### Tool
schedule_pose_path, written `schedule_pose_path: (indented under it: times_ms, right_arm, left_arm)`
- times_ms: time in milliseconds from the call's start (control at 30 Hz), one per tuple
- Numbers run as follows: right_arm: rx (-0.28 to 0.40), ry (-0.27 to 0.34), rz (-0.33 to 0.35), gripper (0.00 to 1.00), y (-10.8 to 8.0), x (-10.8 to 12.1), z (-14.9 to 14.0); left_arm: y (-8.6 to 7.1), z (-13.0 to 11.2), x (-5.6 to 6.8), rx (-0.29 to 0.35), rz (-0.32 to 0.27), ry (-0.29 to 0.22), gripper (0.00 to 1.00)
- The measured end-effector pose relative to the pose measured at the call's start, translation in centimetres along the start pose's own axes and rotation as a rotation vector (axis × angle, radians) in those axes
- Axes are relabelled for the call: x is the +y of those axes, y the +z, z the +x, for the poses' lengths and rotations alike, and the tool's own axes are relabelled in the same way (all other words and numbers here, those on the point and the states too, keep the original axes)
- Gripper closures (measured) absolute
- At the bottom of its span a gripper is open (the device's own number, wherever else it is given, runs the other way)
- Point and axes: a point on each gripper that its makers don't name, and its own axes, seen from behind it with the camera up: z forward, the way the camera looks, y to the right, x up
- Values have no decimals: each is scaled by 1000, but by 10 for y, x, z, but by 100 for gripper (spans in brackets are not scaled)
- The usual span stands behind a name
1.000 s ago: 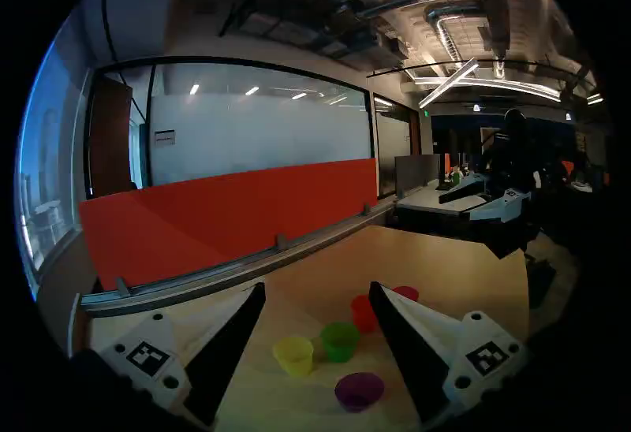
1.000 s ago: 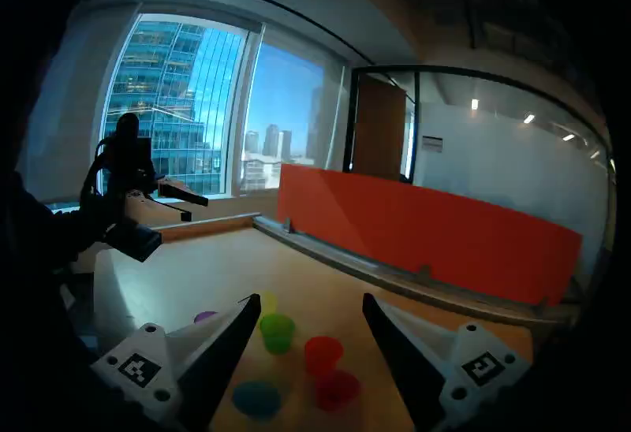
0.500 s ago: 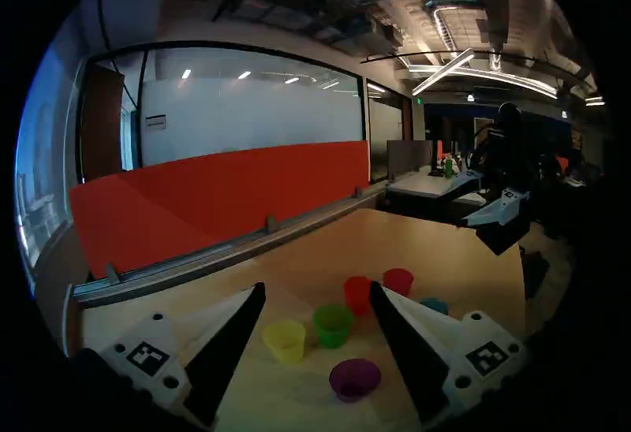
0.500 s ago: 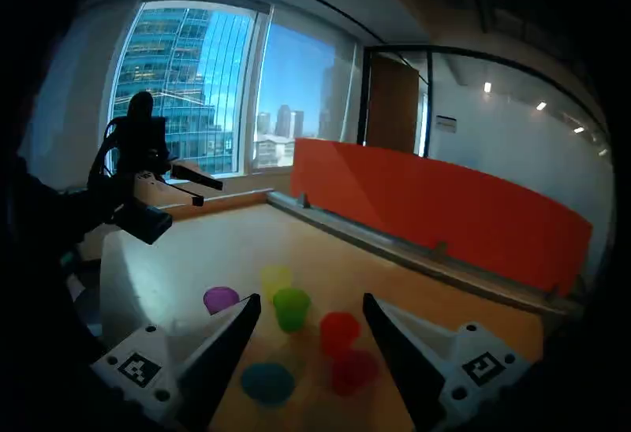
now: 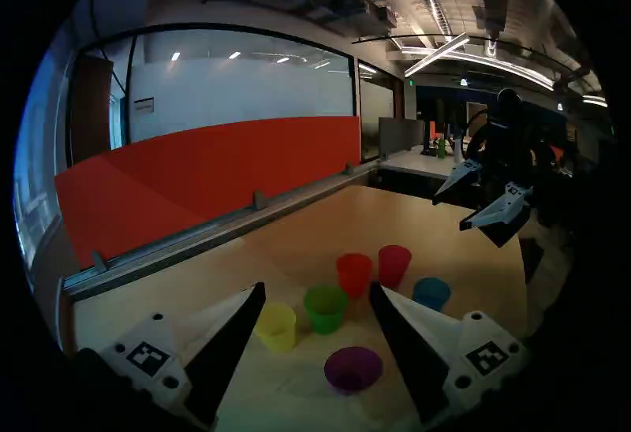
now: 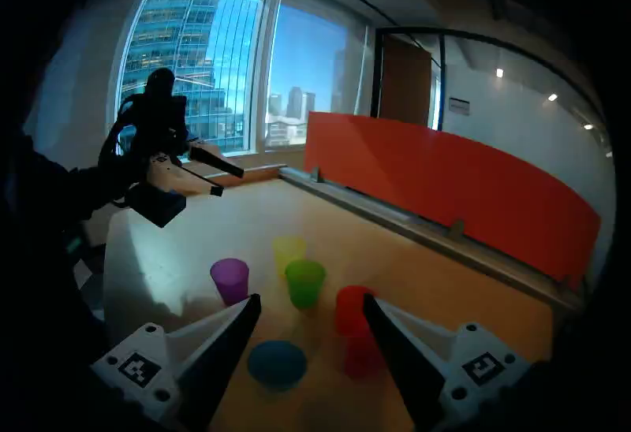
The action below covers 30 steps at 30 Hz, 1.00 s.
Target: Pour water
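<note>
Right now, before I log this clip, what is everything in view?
yellow cup: one, yellow, on the table
green cup: one, green, beside the yellow one
red cups: two, red, side by side beyond the green one
blue cup: one, blue, next to the reds
purple cup: one, purple, nearest the left gripper
table: one, light wood, under the cups
partition: one, orange, along the table's far edge
windows: towers outside
left gripper: white, black fingers, open, empty
right gripper: same, open, empty
</note>
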Motion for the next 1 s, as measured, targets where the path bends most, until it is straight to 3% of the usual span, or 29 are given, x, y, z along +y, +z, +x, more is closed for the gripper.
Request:
schedule_pose_path:
  times_ms: [600,1000]
  right_arm:
    - [-98,-16,64,0,24,-19,-54]
    - [-156,5,99,0,30,-31,-88]
  left_arm:
    - [37,-39,13,-96,-44,7,2]
    - [50,-56,21,-134,-62,6,2]
